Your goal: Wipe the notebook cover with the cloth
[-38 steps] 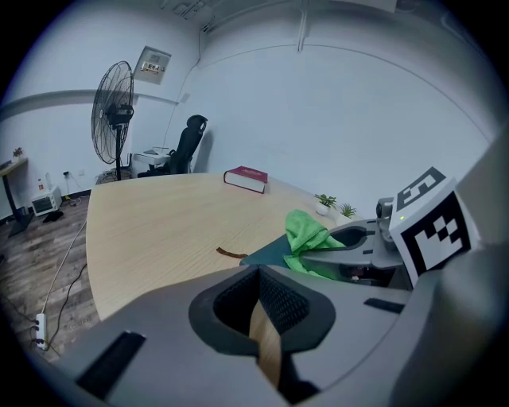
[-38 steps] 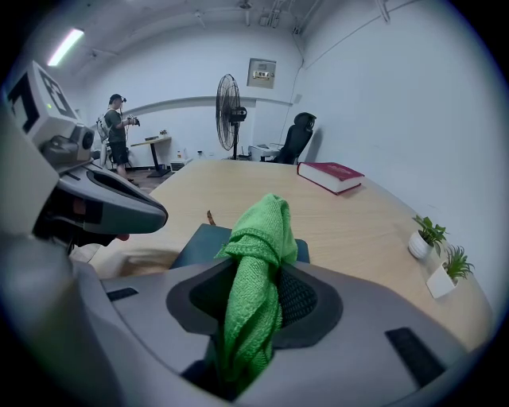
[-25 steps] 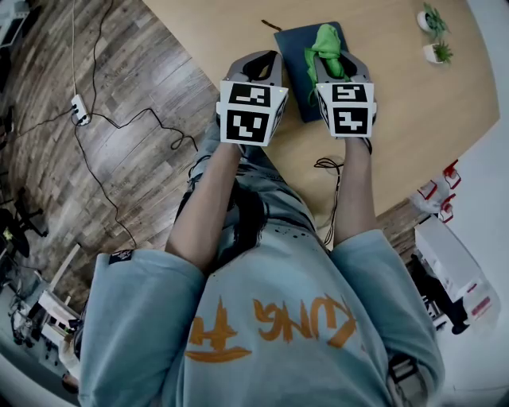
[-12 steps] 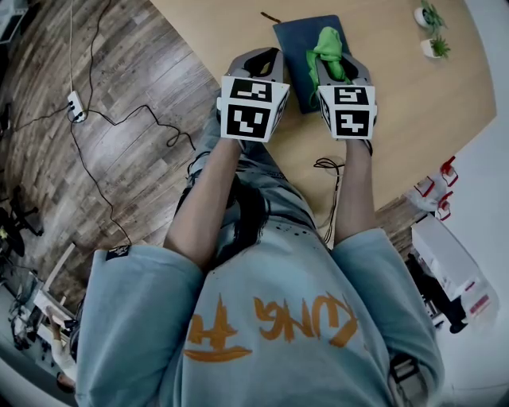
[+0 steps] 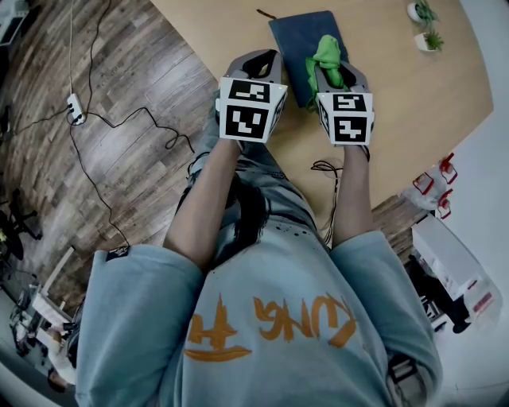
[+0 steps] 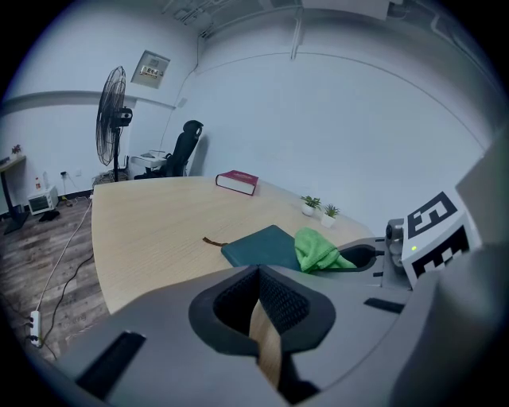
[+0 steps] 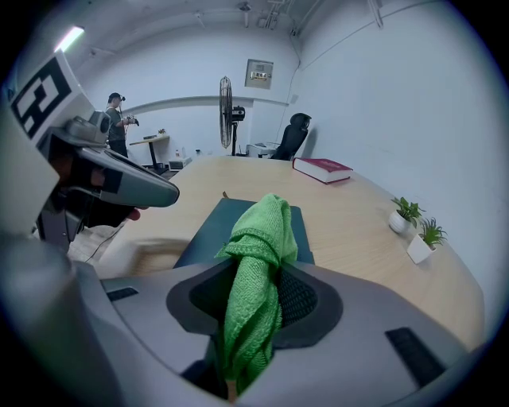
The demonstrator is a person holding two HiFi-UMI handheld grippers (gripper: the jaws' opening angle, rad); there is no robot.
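Note:
A dark teal notebook (image 5: 296,36) lies flat on the wooden table (image 5: 398,103), with a thin strap sticking out at its far left corner. My right gripper (image 5: 332,73) is shut on a bunched green cloth (image 5: 325,57), which rests over the notebook's near right part. In the right gripper view the cloth (image 7: 258,262) stands up out of the jaws with the notebook (image 7: 203,238) just beyond. My left gripper (image 5: 258,63) is shut with nothing in it and hovers by the table's edge, left of the notebook (image 6: 262,245) and cloth (image 6: 318,250).
Two small potted plants (image 5: 423,24) stand at the table's far right. A red book (image 7: 322,168) lies further along the table. Cables and a power strip (image 5: 77,107) lie on the wood floor at left. A fan (image 6: 111,119), an office chair and a person (image 7: 118,119) are in the background.
The right gripper has drawn the cloth a little toward the notebook's near edge. The left gripper has stayed where it was, shut.

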